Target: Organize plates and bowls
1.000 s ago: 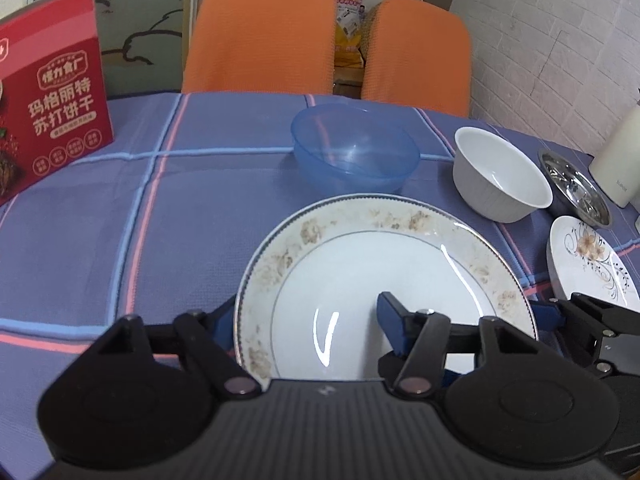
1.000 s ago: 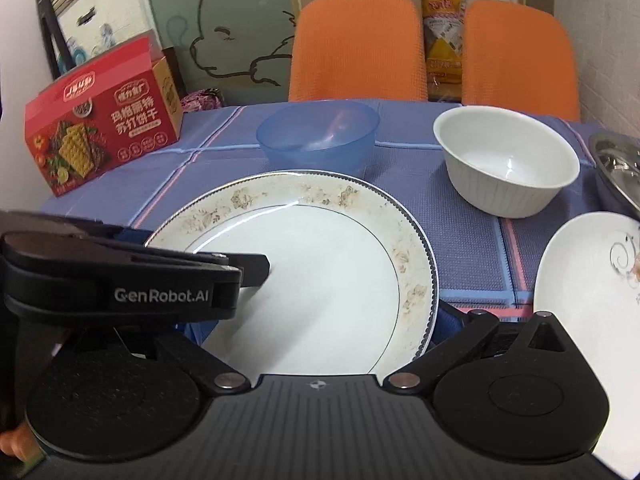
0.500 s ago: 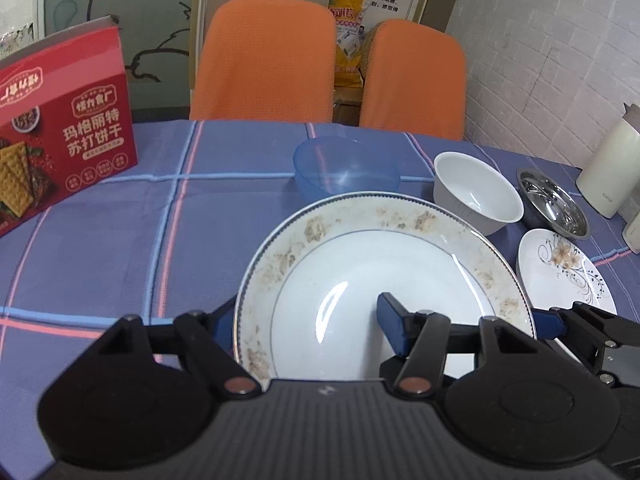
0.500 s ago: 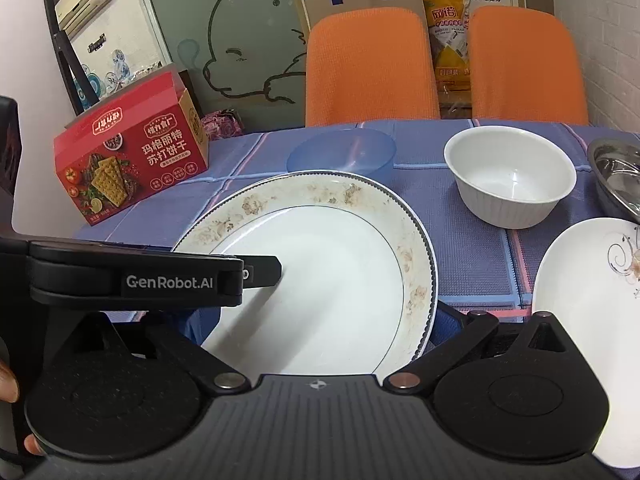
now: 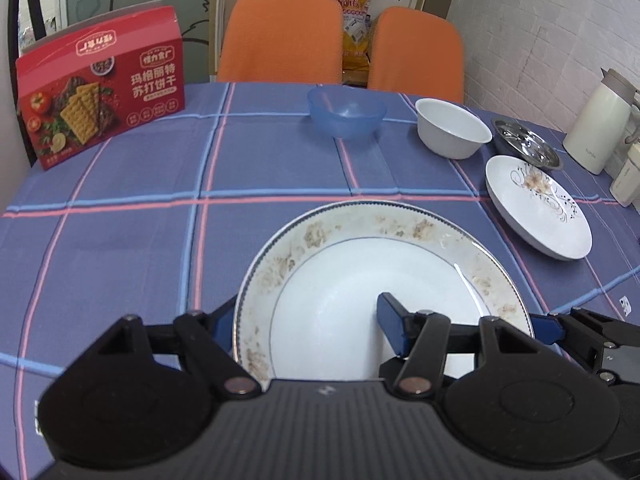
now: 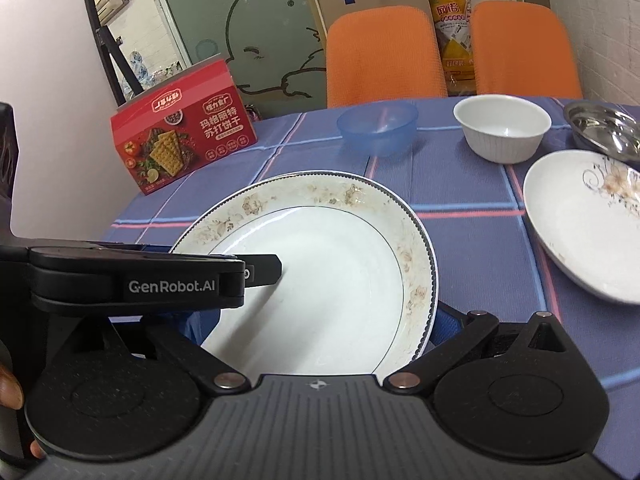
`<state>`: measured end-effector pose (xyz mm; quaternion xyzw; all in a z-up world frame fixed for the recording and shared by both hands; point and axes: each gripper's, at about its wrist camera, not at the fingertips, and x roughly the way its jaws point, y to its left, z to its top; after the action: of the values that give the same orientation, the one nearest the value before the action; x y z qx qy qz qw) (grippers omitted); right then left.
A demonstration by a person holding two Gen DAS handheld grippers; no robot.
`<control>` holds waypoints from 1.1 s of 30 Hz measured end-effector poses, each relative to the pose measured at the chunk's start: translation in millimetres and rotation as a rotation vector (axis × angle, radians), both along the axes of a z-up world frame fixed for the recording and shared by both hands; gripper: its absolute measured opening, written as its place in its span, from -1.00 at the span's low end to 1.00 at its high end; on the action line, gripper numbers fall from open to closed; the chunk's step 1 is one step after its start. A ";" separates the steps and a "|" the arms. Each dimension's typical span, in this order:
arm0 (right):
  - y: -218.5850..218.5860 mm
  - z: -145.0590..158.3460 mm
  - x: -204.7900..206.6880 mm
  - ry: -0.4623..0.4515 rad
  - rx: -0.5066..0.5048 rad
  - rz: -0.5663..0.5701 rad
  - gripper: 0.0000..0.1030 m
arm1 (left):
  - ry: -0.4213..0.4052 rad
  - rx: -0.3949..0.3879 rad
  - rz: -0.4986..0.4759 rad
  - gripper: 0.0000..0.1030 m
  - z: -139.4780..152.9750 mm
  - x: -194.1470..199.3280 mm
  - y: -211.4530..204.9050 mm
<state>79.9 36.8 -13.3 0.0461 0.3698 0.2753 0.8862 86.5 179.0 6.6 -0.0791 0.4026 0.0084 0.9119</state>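
Left wrist view: both grippers (image 5: 308, 320) (image 6: 316, 320) clasp the empty floral-rimmed plate (image 5: 340, 276); bowls (image 5: 452, 128) beyond sit empty.

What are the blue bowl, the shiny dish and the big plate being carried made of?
Blue bowl: likely plastic, translucent, the cloth shows through. Shiny dish: looks like stainless steel, mirror-like reflections. Big plate: probably glazed ceramic, glossy white with a faded floral rim.
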 end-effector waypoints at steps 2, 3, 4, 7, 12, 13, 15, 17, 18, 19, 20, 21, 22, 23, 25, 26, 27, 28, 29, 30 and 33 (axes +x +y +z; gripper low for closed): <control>-1.8 -5.4 -12.6 0.029 0.013 -0.005 0.78 | -0.004 -0.005 -0.002 0.15 -2.4 -9.9 -1.3; -2.6 -7.4 -17.4 0.040 0.021 -0.004 0.78 | -0.004 -0.009 -0.002 0.15 -3.9 -13.4 -1.6; -4.2 -9.3 -21.6 0.045 0.031 -0.005 0.78 | -0.002 -0.016 -0.002 0.16 -6.2 -15.4 -1.5; -5.5 -12.8 -30.0 0.045 0.034 -0.009 0.78 | 0.003 -0.042 0.006 0.17 -13.7 -18.2 1.2; -5.0 -22.8 -32.4 0.066 0.037 -0.002 0.77 | -0.016 -0.035 0.005 0.26 -17.6 -19.4 2.9; -4.8 -25.8 -32.1 0.076 0.045 0.004 0.77 | -0.015 -0.033 0.006 0.27 -18.9 -19.0 3.6; -1.8 -26.9 -34.2 0.059 0.030 0.021 0.77 | -0.032 -0.020 0.008 0.33 -19.3 -19.4 5.2; -2.3 -27.3 -34.0 0.049 0.030 0.022 0.76 | -0.065 -0.016 0.011 0.41 -14.7 -21.8 6.6; -4.2 -26.9 -33.4 0.041 0.037 0.016 0.73 | -0.079 -0.007 0.014 0.42 -11.6 -23.0 6.6; -5.7 -26.4 -32.8 0.029 0.037 0.006 0.71 | -0.094 0.006 0.018 0.43 -7.9 -23.8 6.1; -10.0 -23.7 -35.6 0.000 0.032 0.000 0.72 | -0.105 0.023 0.022 0.47 -4.3 -24.2 5.3; -11.5 -21.0 -37.6 -0.025 0.022 -0.004 0.72 | -0.115 0.036 0.024 0.48 -1.3 -24.8 4.3; -11.9 -18.6 -38.8 -0.042 0.015 -0.006 0.73 | -0.122 0.046 0.026 0.48 1.3 -25.4 3.6; -13.9 -16.1 -40.2 -0.059 0.008 -0.009 0.73 | -0.129 0.050 0.028 0.49 3.4 -25.9 2.9; -18.3 -13.0 -41.6 -0.079 0.009 -0.020 0.73 | -0.134 0.050 0.024 0.51 5.8 -26.6 1.0; -22.2 -12.4 -41.3 -0.080 0.014 -0.026 0.73 | -0.132 0.052 0.019 0.53 5.8 -26.7 0.0; -25.6 -12.1 -40.2 -0.075 0.023 -0.032 0.73 | -0.129 0.056 0.018 0.53 5.0 -26.5 -0.9; -29.9 -12.6 -39.6 -0.069 0.030 -0.037 0.73 | -0.124 0.063 0.024 0.53 3.5 -25.3 -1.2; -35.0 -13.5 -39.3 -0.064 0.036 -0.043 0.73 | -0.120 0.068 0.034 0.53 1.5 -24.0 -0.5; -40.2 -14.6 -39.3 -0.059 0.040 -0.052 0.73 | -0.115 0.070 0.053 0.53 -0.6 -22.0 1.8; -61.5 -20.7 -40.5 -0.034 0.058 -0.107 0.73 | -0.098 0.045 0.124 0.53 -3.0 -18.1 12.9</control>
<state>39.4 -24.7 -34.0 0.0866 0.3437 0.2390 0.9040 68.4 191.8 3.6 -0.0839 0.3514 0.0701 0.9298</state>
